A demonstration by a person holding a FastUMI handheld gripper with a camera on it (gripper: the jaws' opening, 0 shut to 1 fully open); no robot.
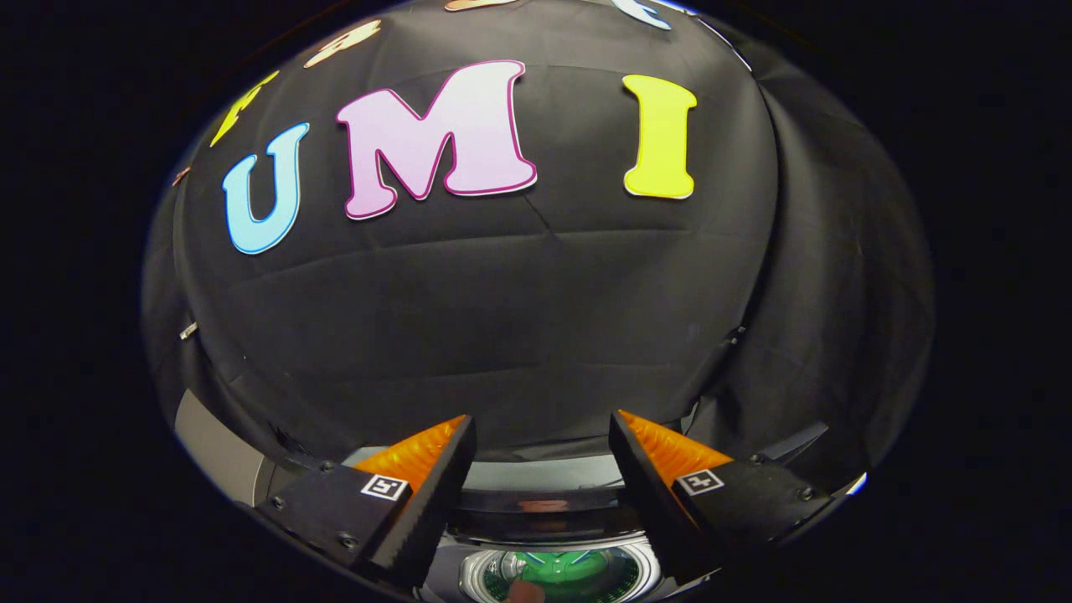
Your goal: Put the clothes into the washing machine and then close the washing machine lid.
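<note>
Washing machine (544, 502) low down, at about 6 o'clock from the middle of the booth wall, seen between and beneath the two fingers. Dark glossy top panel running crosswise in the gap between the fingers, with a pale band behind it at 12 o'clock from the panel. Below that panel, at 6 o'clock, a round drum opening (559, 574) with a bright metal rim and something green inside; what the green thing is cannot be told. Small blurred brownish spot at the 6 o'clock edge of the opening, too unclear to name. Clothes not made out with any certainty. Whether the dark panel is the lid, and how it stands, cannot be told.

Gripper (543, 431) held above the machine, fingers spread wide apart, nothing between them and nothing pressed by either. Left finger (410, 494) at 8 o'clock from the drum opening, right finger (670, 486) at 2 o'clock to 3 o'clock from it, both tips pointing toward the wall. Ribbed inner faces turned toward each other across the gap. Small square marker on the top of each finger body.

Black cloth wall (502, 335) beyond the fingertips, at 12 o'clock, creased in faint lines, folding round at 3 o'clock into a second draped panel. Grey flat surface (213, 448) at 9 o'clock from the left finger, beside the cloth's lower hem.
</note>
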